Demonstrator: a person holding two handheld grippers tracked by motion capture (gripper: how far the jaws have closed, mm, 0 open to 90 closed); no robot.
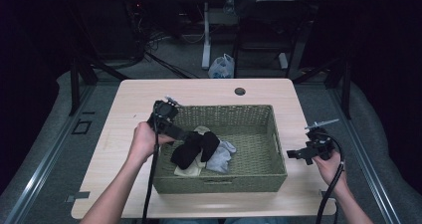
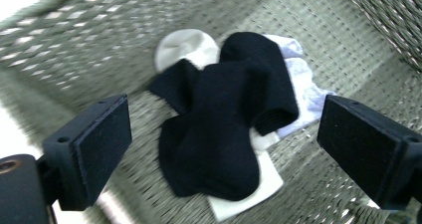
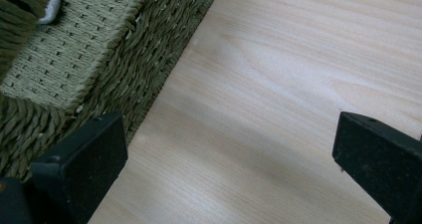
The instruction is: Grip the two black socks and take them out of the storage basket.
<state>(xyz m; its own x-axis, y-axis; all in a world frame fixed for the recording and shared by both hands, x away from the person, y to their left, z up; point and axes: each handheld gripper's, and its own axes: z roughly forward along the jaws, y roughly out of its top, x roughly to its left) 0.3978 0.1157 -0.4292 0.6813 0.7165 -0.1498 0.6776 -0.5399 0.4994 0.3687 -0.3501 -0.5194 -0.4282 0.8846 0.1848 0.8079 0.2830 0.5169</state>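
Observation:
A black sock [image 1: 191,148] [image 2: 229,119] lies on a small heap in the left half of a woven green basket [image 1: 219,183]. Under it is a cream sock [image 1: 190,169] [image 2: 186,47], and beside it a pale grey sock [image 1: 222,155] [image 2: 304,84]. My left gripper [image 1: 185,134] [image 2: 231,144] reaches in over the basket's left rim, open wide, its jaws either side of the black sock and a little above it. My right gripper [image 1: 298,154] [image 3: 229,164] hovers open over the bare table [image 3: 278,84], just outside the basket's right wall [image 3: 124,50], holding nothing.
The right half of the basket floor [image 1: 254,139] is bare weave. The wooden table [image 1: 149,92] has a round cable hole [image 1: 240,91] near its far edge. A white plastic bag [image 1: 221,67] and desk legs stand on the floor beyond.

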